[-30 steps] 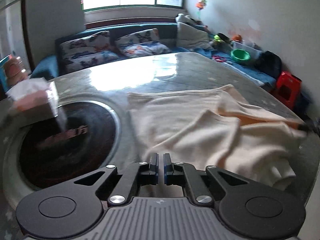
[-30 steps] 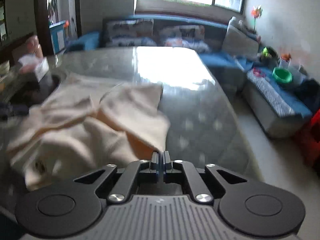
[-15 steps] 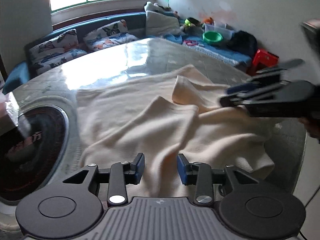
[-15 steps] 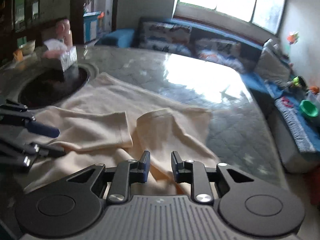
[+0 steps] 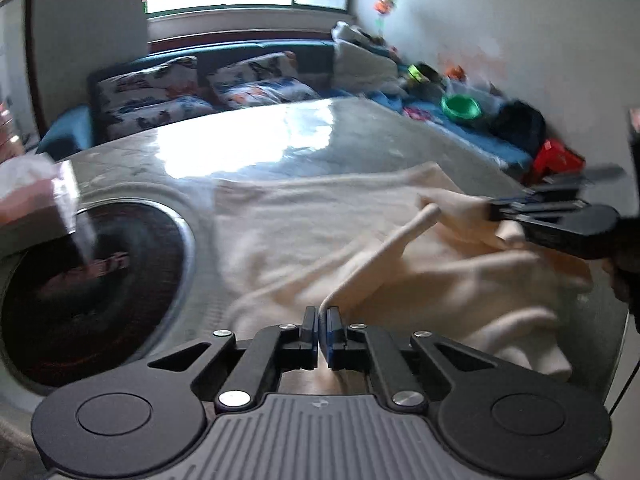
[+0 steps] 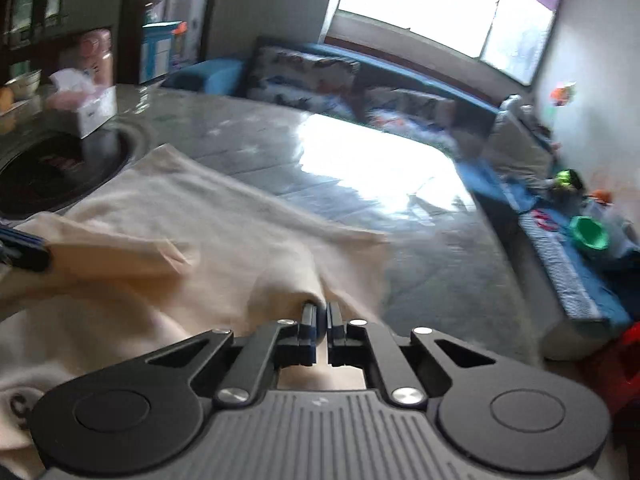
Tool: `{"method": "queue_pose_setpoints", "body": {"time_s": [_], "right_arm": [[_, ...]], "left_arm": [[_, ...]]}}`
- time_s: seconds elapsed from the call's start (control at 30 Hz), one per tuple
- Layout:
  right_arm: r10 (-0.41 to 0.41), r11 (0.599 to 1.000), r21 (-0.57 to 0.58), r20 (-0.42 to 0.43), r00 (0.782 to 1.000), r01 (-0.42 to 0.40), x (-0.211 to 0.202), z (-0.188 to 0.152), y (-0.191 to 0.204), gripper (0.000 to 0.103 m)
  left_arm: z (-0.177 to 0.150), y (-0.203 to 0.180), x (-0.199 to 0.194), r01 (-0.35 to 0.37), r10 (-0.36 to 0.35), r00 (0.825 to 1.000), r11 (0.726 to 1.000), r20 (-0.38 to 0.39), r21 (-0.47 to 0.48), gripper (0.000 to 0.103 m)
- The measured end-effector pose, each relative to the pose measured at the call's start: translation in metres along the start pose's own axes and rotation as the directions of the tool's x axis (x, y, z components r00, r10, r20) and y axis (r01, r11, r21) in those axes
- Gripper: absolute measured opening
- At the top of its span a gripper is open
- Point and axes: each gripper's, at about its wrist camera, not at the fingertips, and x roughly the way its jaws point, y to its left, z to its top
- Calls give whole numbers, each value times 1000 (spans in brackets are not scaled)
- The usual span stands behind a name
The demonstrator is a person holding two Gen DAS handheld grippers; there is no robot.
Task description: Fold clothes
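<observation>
A cream garment (image 5: 320, 232) lies crumpled on the grey marble table (image 5: 280, 148); it also shows in the right wrist view (image 6: 208, 248). My left gripper (image 5: 322, 320) is shut on a fold of the garment at its near edge, lifting a ridge of cloth. My right gripper (image 6: 321, 314) is shut on another fold of the garment. The right gripper shows at the right of the left wrist view (image 5: 496, 212), pinching cloth. The left gripper's tip shows at the left edge of the right wrist view (image 6: 28, 248), holding cloth.
A round black induction hob (image 5: 80, 280) is set in the table on the left, also in the right wrist view (image 6: 56, 172). A tissue box (image 6: 88, 108) stands beside it. A blue sofa with cushions (image 5: 200, 84) lies beyond the table. A green bowl (image 5: 460, 106) and clutter sit at right.
Both grippers were open half a second ago and have closed on folds of the garment. The cloth is now pulled up into ridges between them.
</observation>
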Motion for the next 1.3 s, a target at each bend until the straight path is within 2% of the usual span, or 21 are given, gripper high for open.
{"method": "queue_pose_setpoints", "body": {"time_s": [0.1,0.2,0.4,0.5,0.63,0.8,0.9,0.97,1.0,1.1,1.23,1.3], "right_arm": [[-108,994,15,4,994,108,-14,-9,-23,4],[-198,978,57,-38,980,200,-23,-24,-52,4],[-324,936,86,-164,932,341,-25,-63,-94,4],[-345,925,92,-202,917,368,-21,-75,-99,4],[-313,928,122,-250,916,351,-16,-84,-103,4],[-320,928,122,-219,922,351,-28,-81,-100,9],[-308,937,116,-174,935,330,-38,-69,-94,12],[-258,956,108,-131,957,272,-42,-57,-83,14],[-219,967,108,-115,969,231,-43,-52,-76,17],[-43,994,99,-77,996,51,-38,-33,-46,17],[121,991,66,-77,990,-116,-16,-16,-9,17],[168,985,47,-86,982,-164,-3,-9,5,17]], "left_arm": [[1,17,-13,-35,37,999,998,31,-48,3],[0,43,-28,-98,104,994,989,45,-110,3],[-17,90,-56,-210,223,974,957,42,-201,3],[-30,111,-65,-247,259,966,934,16,-256,2],[-53,123,-76,-303,307,951,913,-32,-272,2],[-75,135,-96,-347,341,937,892,-73,-290,2],[-84,138,-104,-379,365,925,882,-103,-279,3],[-89,140,-109,-401,381,916,877,-125,-266,3],[-92,141,-111,-409,386,912,874,-137,-261,8],[-91,145,-115,-416,389,909,869,-149,-267,13],[-81,144,-123,-437,419,899,862,-126,-255,30],[-73,139,-118,-414,399,910,876,-110,-246,44]]}}
